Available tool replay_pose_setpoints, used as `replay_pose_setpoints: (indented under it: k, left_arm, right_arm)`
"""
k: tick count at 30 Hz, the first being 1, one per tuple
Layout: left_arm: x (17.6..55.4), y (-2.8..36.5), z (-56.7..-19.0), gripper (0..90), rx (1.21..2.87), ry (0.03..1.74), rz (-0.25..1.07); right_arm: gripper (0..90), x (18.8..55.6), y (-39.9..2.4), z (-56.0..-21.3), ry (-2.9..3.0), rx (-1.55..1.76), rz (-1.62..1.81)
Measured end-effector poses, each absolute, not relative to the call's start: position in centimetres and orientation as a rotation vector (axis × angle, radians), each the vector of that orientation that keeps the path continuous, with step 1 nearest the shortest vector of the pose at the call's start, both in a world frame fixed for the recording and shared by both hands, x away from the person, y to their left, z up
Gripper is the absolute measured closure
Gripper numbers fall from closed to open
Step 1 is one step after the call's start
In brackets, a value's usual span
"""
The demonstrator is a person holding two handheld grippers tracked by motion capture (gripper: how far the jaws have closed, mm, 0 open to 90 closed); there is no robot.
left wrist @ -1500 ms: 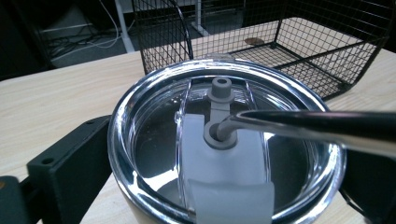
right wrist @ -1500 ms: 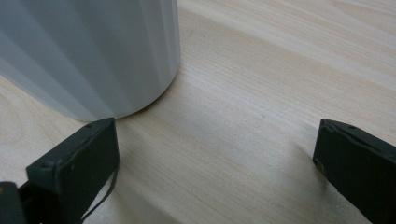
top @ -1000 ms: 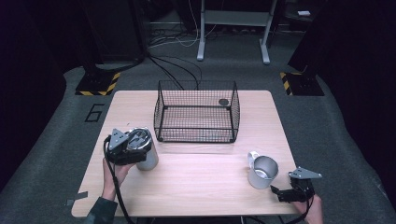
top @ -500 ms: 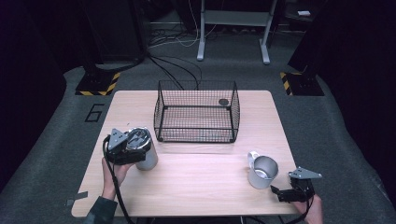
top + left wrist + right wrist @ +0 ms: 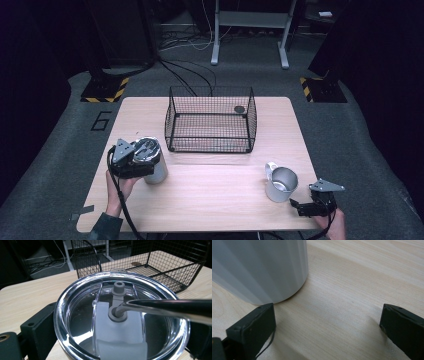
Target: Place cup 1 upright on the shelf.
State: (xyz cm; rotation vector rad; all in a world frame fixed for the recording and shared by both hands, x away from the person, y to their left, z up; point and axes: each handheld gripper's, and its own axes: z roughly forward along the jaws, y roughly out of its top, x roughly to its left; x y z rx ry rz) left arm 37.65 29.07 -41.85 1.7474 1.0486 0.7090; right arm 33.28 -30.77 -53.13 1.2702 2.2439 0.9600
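Pale wood-grain table (image 5: 210, 195): left tongs (image 5: 131, 162) clamp round steel tumbler (image 5: 150, 161).

Left gripper (image 5: 134, 159) clamped shut (jaws tight); right gripper (image 5: 305, 206) low, jaws spread wide.

A black wire basket (image 5: 210, 120) stands on the wooden bench (image 5: 215, 200), well ahead of the fingers of both grippers, with a small dark disc (image 5: 239, 109) inside its far right corner.
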Motion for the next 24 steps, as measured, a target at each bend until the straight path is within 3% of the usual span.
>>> replay_pose_setpoints:
  k: [24]
  left_arm:
    - [37.1, 27.6, -38.2, 4.1, 1.803, 0.934, 0.691]
  right_arm:
    - [0.0, 33.3, -30.8, -53.1, 2.242, 1.273, 0.959]
